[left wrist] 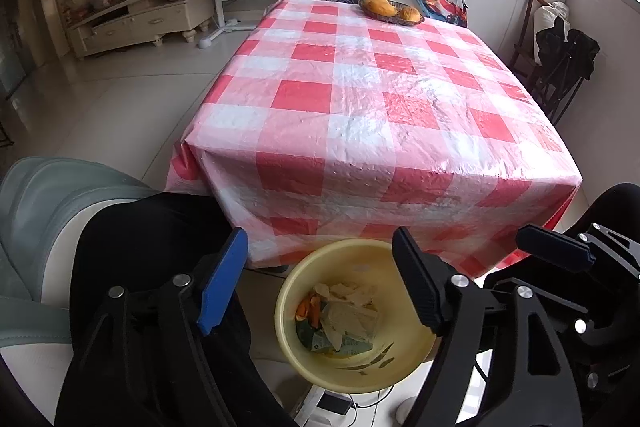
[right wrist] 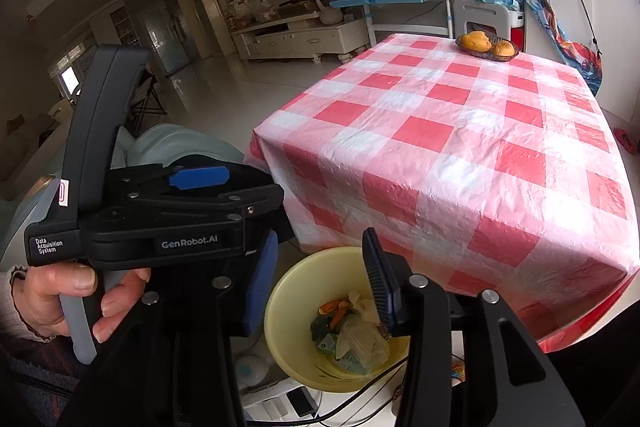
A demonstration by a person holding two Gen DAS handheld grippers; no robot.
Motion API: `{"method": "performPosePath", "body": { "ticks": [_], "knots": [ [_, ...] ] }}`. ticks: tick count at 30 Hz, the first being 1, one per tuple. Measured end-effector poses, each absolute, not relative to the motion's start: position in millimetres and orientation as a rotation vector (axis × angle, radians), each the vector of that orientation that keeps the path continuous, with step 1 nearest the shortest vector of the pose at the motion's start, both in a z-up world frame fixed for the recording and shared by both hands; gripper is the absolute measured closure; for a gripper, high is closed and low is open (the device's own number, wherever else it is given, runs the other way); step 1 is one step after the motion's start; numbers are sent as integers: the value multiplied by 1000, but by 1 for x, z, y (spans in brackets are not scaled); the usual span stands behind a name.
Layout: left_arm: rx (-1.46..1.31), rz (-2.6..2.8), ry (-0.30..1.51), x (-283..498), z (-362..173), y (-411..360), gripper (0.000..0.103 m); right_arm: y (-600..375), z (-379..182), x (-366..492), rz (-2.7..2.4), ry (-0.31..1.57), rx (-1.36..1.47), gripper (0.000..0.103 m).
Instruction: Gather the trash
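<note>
Below both grippers, on the floor at the table's near edge, the yellow basin [left wrist: 352,323] holds the trash [left wrist: 340,323]: wrappers, crumpled plastic, orange peel. Left gripper [left wrist: 316,287] hangs wide open and empty straight above it; right gripper [right wrist: 320,291], half open and empty, hangs likewise. The checked tablecloth [left wrist: 360,99] carries only a fruit dish [left wrist: 392,11] at its far edge.

Left claw [left wrist: 320,283] w/ jaws apart, nothing btwn them, hanging over a yellow bin [left wrist: 384,371] on the floor. Bin holds trash [left wrist: 340,319]: wrappers, paper, orange bits. Behind it, the checked counter [left wrist: 360,99] w/ fruit basket [left wrist: 392,11] at far end. Right claw [left wrist: 556,251] at right edge.
</note>
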State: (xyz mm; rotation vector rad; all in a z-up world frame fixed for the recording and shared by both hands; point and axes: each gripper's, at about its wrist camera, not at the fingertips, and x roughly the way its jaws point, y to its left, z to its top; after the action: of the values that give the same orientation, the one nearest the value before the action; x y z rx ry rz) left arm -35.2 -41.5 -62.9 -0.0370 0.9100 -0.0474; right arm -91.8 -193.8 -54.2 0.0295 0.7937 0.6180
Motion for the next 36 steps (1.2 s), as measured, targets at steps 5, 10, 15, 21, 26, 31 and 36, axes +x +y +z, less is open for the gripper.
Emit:
{"method": "performPosePath", "body": {
  "ticks": [5, 10, 15, 21, 26, 31, 36],
  "knots": [
    [-30, -31, 880, -38, -56, -41, 21, -197, -49, -93, 589, 760, 38, 40],
    [-9, -6, 838, -42, -48, -41, 16, -202, -40, -98, 507, 685, 23, 25],
    [12, 13, 797, -45, -40, -42, 11, -213, -30, -101, 354, 594, 1, 12],
    [13, 28, 769, -48, -34, -41, 8, -215, -29, -98, 215, 552, -48, 8],
    [12, 40, 755, -50, -31, -40, 7, -209, -29, -99, 197, 533, -101, 8],
    [10, 44, 743, -50, -29, -39, 7, -208, -29, -102, 194, 525, -119, 8],
    [13, 44, 735, -52, -27, -40, 7, -207, -29, -103, 187, 525, -118, 8]
  ]
}}
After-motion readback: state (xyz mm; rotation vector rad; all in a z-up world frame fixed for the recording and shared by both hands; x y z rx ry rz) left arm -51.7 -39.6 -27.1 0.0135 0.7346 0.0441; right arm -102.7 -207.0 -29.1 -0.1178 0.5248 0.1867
